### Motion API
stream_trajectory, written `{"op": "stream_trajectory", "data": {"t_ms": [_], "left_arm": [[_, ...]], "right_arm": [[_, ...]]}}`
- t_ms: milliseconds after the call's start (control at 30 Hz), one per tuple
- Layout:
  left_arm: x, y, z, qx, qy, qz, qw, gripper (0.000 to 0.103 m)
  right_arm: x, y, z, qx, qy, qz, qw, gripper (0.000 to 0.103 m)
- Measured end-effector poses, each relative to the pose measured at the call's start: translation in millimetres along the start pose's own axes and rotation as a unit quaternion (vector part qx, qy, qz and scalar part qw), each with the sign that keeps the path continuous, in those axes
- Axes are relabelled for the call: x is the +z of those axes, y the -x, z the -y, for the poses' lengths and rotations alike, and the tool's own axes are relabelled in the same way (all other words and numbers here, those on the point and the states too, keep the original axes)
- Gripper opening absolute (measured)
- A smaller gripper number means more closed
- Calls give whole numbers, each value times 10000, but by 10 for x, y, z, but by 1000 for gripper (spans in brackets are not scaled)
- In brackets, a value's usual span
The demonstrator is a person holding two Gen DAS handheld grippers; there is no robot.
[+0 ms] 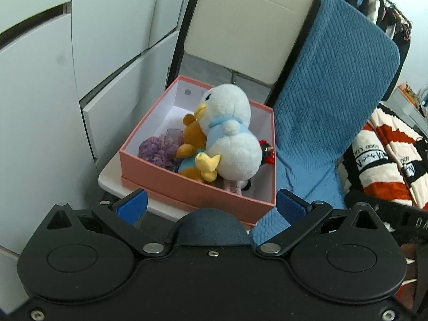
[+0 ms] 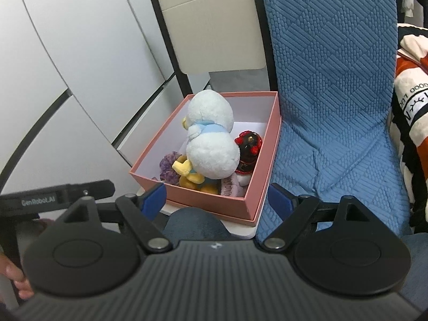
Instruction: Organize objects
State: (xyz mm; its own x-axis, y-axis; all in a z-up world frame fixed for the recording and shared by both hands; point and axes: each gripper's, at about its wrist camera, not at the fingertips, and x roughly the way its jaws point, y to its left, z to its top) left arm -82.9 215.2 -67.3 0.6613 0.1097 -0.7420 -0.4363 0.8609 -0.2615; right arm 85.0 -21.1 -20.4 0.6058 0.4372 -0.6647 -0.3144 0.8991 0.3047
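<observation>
A pink box (image 1: pixel 187 187) stands on a white chair seat (image 1: pixel 112 179); it also shows in the right wrist view (image 2: pixel 208 200). In it lie a white plush duck (image 1: pixel 230 133) (image 2: pixel 211 139), a brown plush bear (image 1: pixel 191 139), a purple fluffy ball (image 1: pixel 157 151) (image 2: pixel 168 167) and a red-and-black figure (image 2: pixel 247 147). My left gripper (image 1: pixel 211 204) is open and empty, in front of the box. My right gripper (image 2: pixel 214 200) is open and empty, also in front of the box.
A blue quilted chair (image 1: pixel 329 93) (image 2: pixel 334 93) stands right of the box. An orange, white and black blanket (image 1: pixel 388 155) lies further right. White cabinets (image 1: pixel 40 80) are on the left. A knee in jeans (image 2: pixel 192 224) is below the grippers.
</observation>
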Motion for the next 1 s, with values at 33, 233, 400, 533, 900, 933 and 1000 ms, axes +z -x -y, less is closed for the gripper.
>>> {"op": "stream_trajectory", "data": {"t_ms": [33, 233, 400, 533, 900, 933, 1000], "left_arm": [[-20, -4, -12, -10, -11, -17, 10000, 102], [-69, -30, -106, 4, -30, -101, 9999, 102], [-10, -45, -151, -44, -16, -144, 9999, 102], [51, -32, -172, -73, -18, -117, 9999, 102], [92, -35, -225, -57, 79, -143, 9999, 102], [96, -33, -225, -52, 82, -144, 9998, 102], [101, -31, -228, -63, 88, -139, 9998, 102]], "right_arm": [[-1, 2, -9, -35, -11, 29, 10000, 85], [4, -63, -89, -117, 125, 3, 9999, 85], [9, -134, -167, -143, 162, -10, 9998, 85], [29, -173, -207, -114, 135, 2, 9998, 85], [67, -253, -269, -64, 153, -31, 9999, 85], [69, -257, -274, -61, 163, -34, 9998, 85], [71, -255, -281, -38, 167, -42, 9998, 85]]}}
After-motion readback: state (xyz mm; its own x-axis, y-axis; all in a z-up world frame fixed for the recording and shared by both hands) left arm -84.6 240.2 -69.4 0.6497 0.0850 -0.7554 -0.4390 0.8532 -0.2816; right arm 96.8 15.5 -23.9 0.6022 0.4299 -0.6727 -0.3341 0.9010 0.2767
